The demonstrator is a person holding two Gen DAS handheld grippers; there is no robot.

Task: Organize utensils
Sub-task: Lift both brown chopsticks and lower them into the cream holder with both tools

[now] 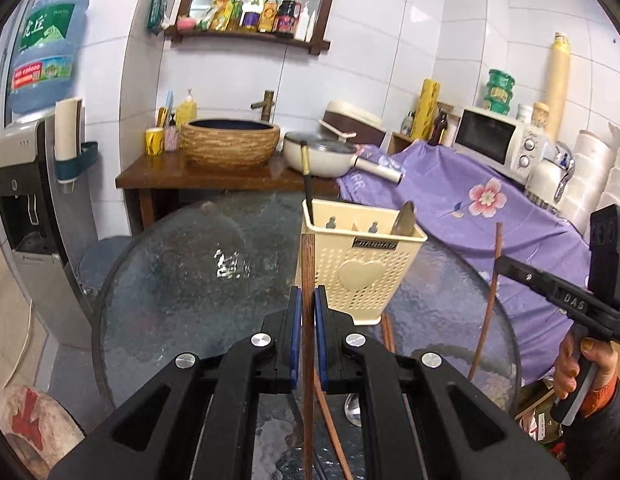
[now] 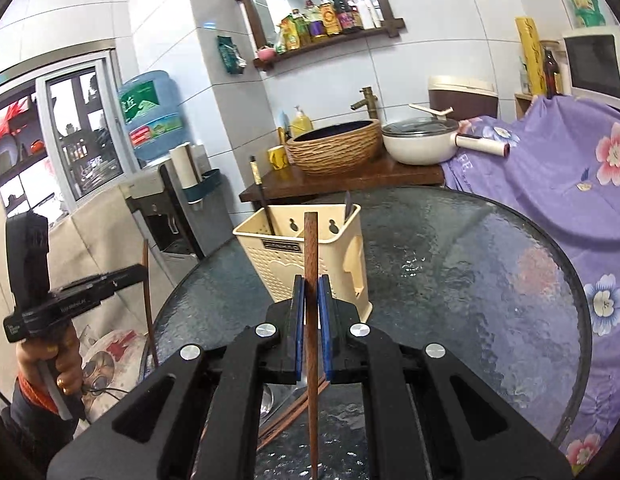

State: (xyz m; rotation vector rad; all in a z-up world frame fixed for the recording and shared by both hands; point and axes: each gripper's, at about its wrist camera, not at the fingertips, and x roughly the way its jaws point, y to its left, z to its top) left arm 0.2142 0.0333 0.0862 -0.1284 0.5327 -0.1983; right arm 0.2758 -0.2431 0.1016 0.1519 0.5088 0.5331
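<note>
Chopsticks in both grippers. Left gripper (image 1: 308, 300): blue fingers (image 1: 296, 312) pinching one brown chopstick (image 1: 308, 264), held upright, top end level with the holder rim, lower end running down past the near frame edge. Right gripper (image 2: 308, 300): fingers (image 2: 323, 312) pinching a second brown chopstick (image 2: 311, 256), also near upright, tip just in front of the holder. Both grippers off the bench, well apart; each shows at the side of the other's view, held by a hand (image 1: 589, 360).

Cream perforated utensil holder (image 1: 359, 264) stands upright on the round glass bench (image 1: 198, 272), just beyond both grippers. Left compartment: one dark chopstick with gold cap (image 1: 306, 168) leaning up. Right compartment: a metal spoon (image 1: 403, 218), bowl end up.

Loose on the bench, near edge, below the grippers: more brown chopsticks (image 2: 294, 412) lying crossed, plus a metal spoon bowl (image 1: 351, 410), partly hidden by the gripper bodies.

Far side: wooden stand with basin (image 1: 230, 144) and white pan (image 1: 317, 154).
</note>
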